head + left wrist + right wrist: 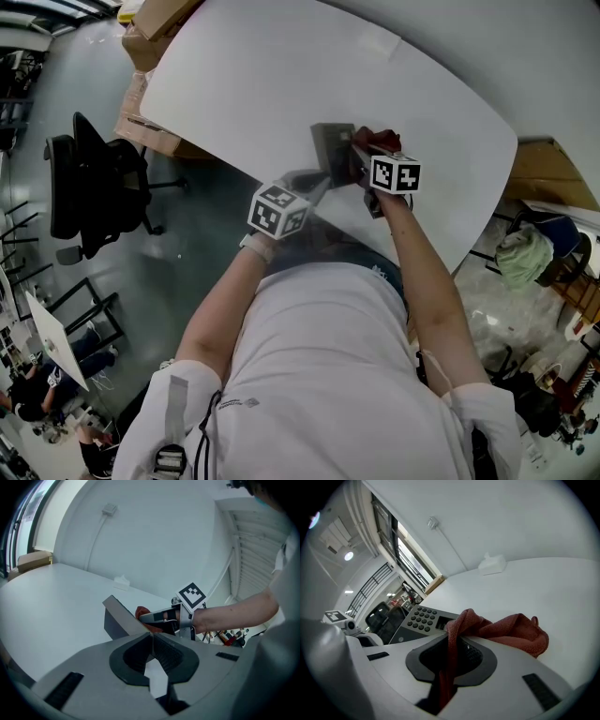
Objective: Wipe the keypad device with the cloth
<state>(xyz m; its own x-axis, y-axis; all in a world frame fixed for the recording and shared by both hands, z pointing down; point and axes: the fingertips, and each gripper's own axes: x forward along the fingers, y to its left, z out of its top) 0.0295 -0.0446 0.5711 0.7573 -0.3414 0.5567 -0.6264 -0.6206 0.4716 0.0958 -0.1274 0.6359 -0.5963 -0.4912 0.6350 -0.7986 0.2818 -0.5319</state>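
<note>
Your left gripper (151,638) pinches the keypad's (420,619) edge, seemingly to steady it, while your right gripper (453,643) clamps the cloth (511,630) for wiping.

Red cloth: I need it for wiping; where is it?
In the right gripper view, the red cloth is clamped in the right gripper, bunched just right of the grey keypad device.

Keypad device (331,148): centre frame, on the tabletop (262,75).
Cloth (382,139): just right of it.
Chair (94,187): left edge, on the floor (187,272).
</note>
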